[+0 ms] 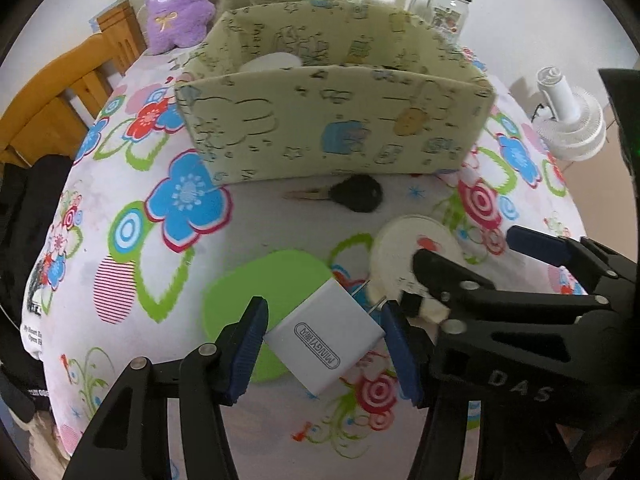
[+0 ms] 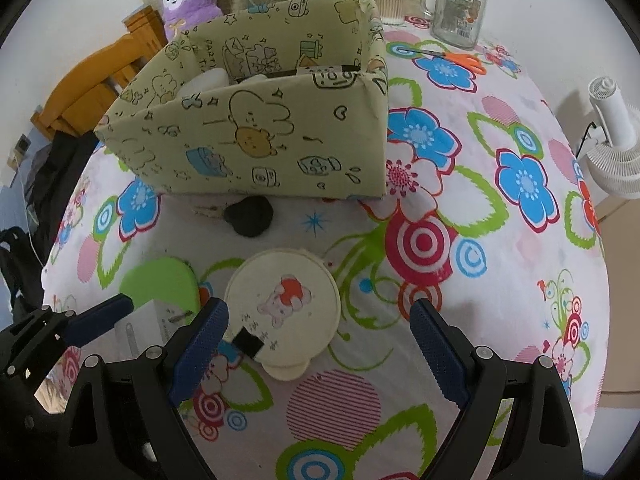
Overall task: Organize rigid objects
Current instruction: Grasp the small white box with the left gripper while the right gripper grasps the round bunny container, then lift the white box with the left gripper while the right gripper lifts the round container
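A: Starting nearest to us, how are we doing with the tidying?

B: We are pinching the white charger (image 1: 326, 338) in the left hand-held gripper (image 1: 324, 344), both blue pads pressing on its sides and its prongs pointing away toward the patterned box (image 1: 332, 120). It seems to be riding just clear of the counter (image 1: 132, 312), over the green disc (image 1: 240, 292) that is lying well in front of the box.

A: And the right hand-held gripper (image 2: 320, 344)?

B: We are holding it spread wide and empty, hovering over the round cream lid (image 2: 284, 304), which is lying flat in front of the box, just beside the green disc. Its pads are not touching the lid.

A: What is still waiting between us and the box?

B: The black-headed key (image 1: 352, 194) is lying right against the foot of the box's front wall, untouched. So the charger is in hand, while the lid, the disc and the key are still sitting outside.

A: Anything inside already?

B: We are seeing a white rounded item and something dark over the rim, too hidden to name. Beyond the box, orange scissors (image 2: 460, 58) are lying near a glass jar (image 2: 460, 8); whether they belong to the job we cannot say. We are judging ourselves partway through.
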The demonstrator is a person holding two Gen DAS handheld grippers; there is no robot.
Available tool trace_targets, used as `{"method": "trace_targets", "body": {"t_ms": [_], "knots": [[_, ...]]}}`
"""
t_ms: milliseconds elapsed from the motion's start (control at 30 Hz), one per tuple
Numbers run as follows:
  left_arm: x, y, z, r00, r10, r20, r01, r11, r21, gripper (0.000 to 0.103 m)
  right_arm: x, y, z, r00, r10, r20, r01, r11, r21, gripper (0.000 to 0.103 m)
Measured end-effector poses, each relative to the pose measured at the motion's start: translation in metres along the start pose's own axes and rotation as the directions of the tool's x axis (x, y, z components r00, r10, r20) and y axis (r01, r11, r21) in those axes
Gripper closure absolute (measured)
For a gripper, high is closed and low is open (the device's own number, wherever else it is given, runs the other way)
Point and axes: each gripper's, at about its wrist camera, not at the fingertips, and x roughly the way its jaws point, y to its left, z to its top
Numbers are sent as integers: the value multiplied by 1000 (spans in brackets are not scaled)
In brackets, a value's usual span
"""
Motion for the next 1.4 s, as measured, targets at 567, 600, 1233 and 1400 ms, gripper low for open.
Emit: {"method": "trace_targets", "body": {"t_ms": [567, 600, 1233, 1400], "knots": [[23, 35, 0, 997, 45, -62, -47, 998, -35, 28, 38, 19, 10, 994, -16, -104, 17, 1000, 16, 9], [22, 35, -2, 998, 45, -51, -47, 998, -30, 28, 41, 25, 10, 995, -32, -100, 32, 999, -1, 8], [17, 26, -1, 1000, 16, -21, -14, 998, 57, 42, 41, 38, 7, 990, -114, -87, 117, 993, 31, 22], [14, 18, 1, 1000, 1, -13, 0, 997, 81, 42, 33, 31, 5, 989, -120, -81, 124, 991, 48, 27]]}}
